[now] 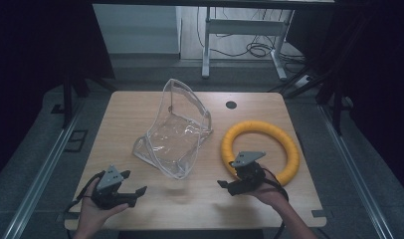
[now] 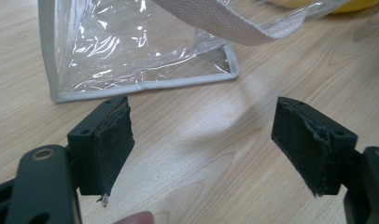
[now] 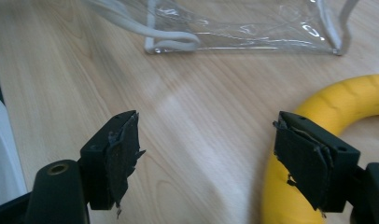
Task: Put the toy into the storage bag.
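Note:
A clear plastic bag (image 1: 175, 132) with pale trim lies crumpled in the middle of the wooden table (image 1: 200, 204). To its right lies a yellow foam ring (image 1: 259, 149). My left gripper (image 1: 134, 182) is held near the front left edge and is open with nothing in it; its own view has bare wood between the jaws (image 2: 201, 140) and the bag's corner (image 2: 141, 51) just ahead. My right gripper (image 1: 228, 174) hovers over the ring's near left side, also open and empty. In its view (image 3: 206, 149) the ring (image 3: 346, 102) curves behind the right jaw, with the bag (image 3: 234, 23) farther off.
A dark round hole (image 1: 231, 104) sits near the table's far edge. A white desk frame (image 1: 242, 30) with cables stands on the floor beyond. Metal rails (image 1: 41, 174) run along the floor on both sides. Bare wood lies between the two grippers.

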The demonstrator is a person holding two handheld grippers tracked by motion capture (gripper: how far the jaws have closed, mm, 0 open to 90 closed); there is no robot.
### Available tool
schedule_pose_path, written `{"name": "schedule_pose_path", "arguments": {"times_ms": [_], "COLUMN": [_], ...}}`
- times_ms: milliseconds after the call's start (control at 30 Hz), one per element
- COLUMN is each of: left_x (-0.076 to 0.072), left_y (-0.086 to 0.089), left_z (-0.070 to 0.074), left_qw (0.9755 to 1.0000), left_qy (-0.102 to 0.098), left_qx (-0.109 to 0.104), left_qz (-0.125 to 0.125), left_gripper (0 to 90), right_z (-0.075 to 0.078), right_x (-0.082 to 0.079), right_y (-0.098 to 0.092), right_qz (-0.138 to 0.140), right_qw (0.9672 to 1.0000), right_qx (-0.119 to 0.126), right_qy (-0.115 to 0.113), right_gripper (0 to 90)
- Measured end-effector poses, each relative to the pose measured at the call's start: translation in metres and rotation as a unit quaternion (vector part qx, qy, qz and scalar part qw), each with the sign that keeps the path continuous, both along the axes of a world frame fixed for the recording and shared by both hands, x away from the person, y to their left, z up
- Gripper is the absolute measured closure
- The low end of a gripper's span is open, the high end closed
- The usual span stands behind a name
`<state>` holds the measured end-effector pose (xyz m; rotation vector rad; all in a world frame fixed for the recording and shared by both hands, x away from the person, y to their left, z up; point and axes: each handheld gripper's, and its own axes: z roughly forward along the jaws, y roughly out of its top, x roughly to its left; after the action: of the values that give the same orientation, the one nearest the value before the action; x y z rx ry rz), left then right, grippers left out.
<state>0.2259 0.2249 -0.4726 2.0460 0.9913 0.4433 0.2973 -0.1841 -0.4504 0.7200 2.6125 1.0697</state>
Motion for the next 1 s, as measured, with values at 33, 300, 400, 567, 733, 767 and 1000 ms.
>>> {"name": "schedule_pose_path", "arguments": {"times_ms": [33, 300, 400, 567, 733, 767, 1000], "left_x": [0.000, 0.000, 0.000, -0.001, -0.001, -0.001, 0.000], "left_y": [0.000, 0.001, 0.001, 0.002, 0.002, 0.002, 0.001], "left_z": [0.000, 0.000, 0.001, 0.001, 0.001, 0.001, 0.000], "left_qw": [1.0000, 1.0000, 1.0000, 1.0000, 1.0000, 1.0000, 1.0000], "left_qy": [0.000, -0.002, -0.002, -0.004, -0.002, -0.002, -0.001], "left_qx": [0.000, 0.002, 0.002, 0.002, 0.002, 0.002, 0.004], "left_qz": [0.000, 0.002, 0.002, 0.005, 0.004, 0.004, 0.003], "left_gripper": [20.5, 20.4, 20.5, 20.5, 20.5, 20.5, 20.5], "right_z": [0.000, 0.020, 0.021, 0.023, 0.018, 0.018, 0.009], "right_x": [0.000, 0.015, 0.018, 0.023, 0.031, 0.031, 0.041], "right_y": [0.000, -0.001, -0.002, -0.007, -0.015, -0.015, -0.024], "right_qz": [0.000, 0.004, 0.003, -0.003, -0.017, -0.017, -0.028], "right_qw": [1.0000, 0.9989, 0.9985, 0.9979, 0.9959, 0.9959, 0.9917], "right_qx": [0.000, -0.046, -0.053, -0.063, -0.086, -0.086, -0.115], "right_qy": [0.000, 0.009, 0.010, 0.015, 0.025, 0.025, 0.052], "right_gripper": [22.9, 24.5, 24.8, 25.6, 26.7, 26.7, 26.1]}}
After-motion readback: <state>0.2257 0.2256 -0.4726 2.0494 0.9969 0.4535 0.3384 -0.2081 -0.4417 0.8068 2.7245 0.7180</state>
